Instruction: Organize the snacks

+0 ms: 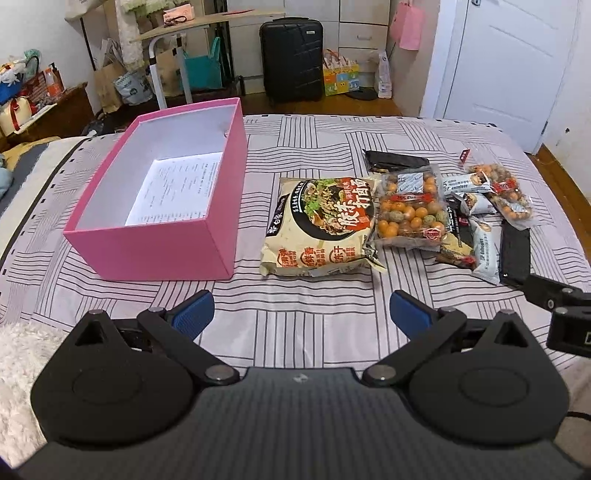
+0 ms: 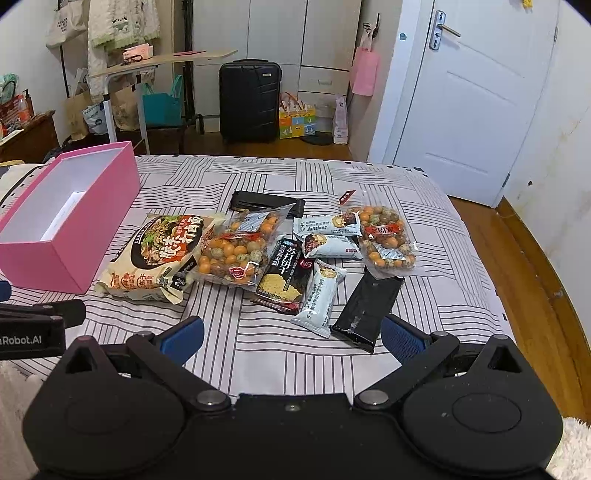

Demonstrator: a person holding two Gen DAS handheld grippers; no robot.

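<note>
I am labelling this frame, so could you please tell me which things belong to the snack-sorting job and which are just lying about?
Job in hand:
pink box
noodle packet
two bags of coated nuts
cracker packet
pale blue bars
black packets

Lying about:
black suitcase
pink bag
side table

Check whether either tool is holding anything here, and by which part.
Nothing is held. The left tool and the right tool are both open and empty above the bed, short of the snacks and the pink box.
</note>
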